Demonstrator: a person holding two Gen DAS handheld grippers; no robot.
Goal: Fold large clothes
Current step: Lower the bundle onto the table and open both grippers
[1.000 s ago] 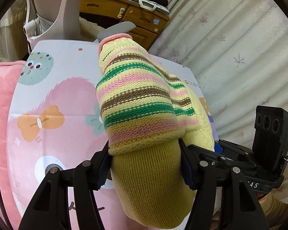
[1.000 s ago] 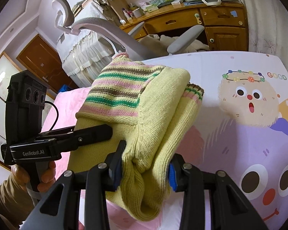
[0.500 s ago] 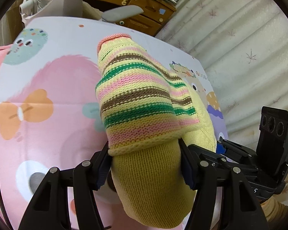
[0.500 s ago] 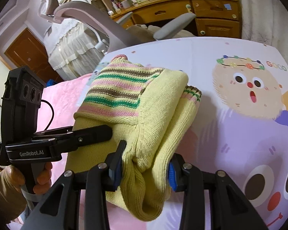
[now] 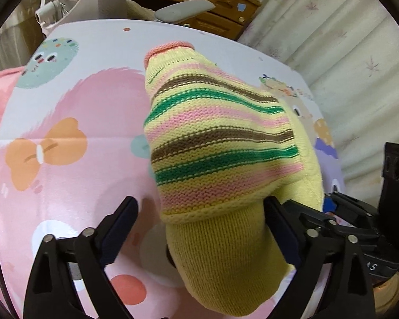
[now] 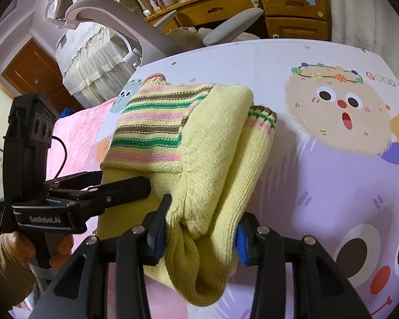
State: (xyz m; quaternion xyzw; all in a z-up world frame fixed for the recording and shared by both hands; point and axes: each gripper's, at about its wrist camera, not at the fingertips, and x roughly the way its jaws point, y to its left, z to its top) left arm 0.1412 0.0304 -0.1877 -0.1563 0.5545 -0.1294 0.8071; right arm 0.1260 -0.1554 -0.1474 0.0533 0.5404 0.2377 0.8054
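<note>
So the folded striped sweater (image 5: 220, 143) sits on the cartoon-print bed sheet (image 5: 66, 101). Left tool (image 5: 199, 228) is opening, one pad clear of the knit. Right tool (image 6: 199, 228) is easing apart too, its pads still touching the yellow bundle between them.

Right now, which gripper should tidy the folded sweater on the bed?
Left gripper: its jaws are opening off the sweater, so it is nearly free. The right gripper has cloth bunched between its jaws.

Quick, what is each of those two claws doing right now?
Left gripper: jaws opening, left pad off the folded sweater.
Right gripper: jaws opening, pads at the sweater's bunched edge.
</note>
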